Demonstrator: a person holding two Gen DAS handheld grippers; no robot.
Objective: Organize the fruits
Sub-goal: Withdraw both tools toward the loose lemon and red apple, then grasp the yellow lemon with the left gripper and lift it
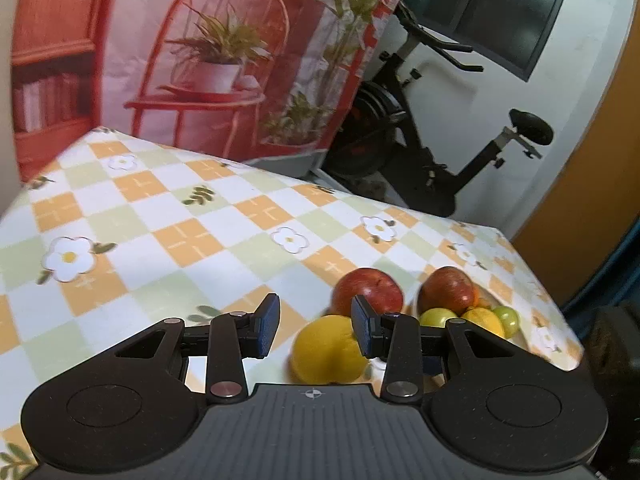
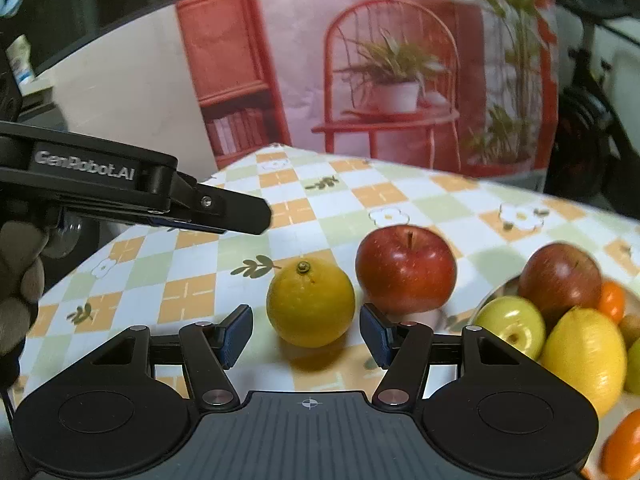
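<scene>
On the checked tablecloth [image 2: 192, 296] lie a yellow-orange citrus [image 2: 310, 302] and a red apple [image 2: 406, 268], side by side. My right gripper [image 2: 306, 336] is open just short of the citrus, a gap showing on each side of the fruit. My left gripper [image 1: 315, 328] is open with nothing between its pads. The citrus [image 1: 328, 350] sits below and partly behind its right finger, with the red apple [image 1: 368, 292] beyond. In the right wrist view the left gripper [image 2: 256, 214] hovers over the table at the left, seen side-on.
At the right, a bowl [image 2: 496, 292] holds a second red apple [image 2: 560, 276], a yellow-green apple [image 2: 510, 326], a lemon [image 2: 584, 360] and small oranges [image 2: 612, 300]. A gloved hand [image 2: 20, 280] is at the left edge. An exercise bike [image 1: 420, 140] stands behind the table.
</scene>
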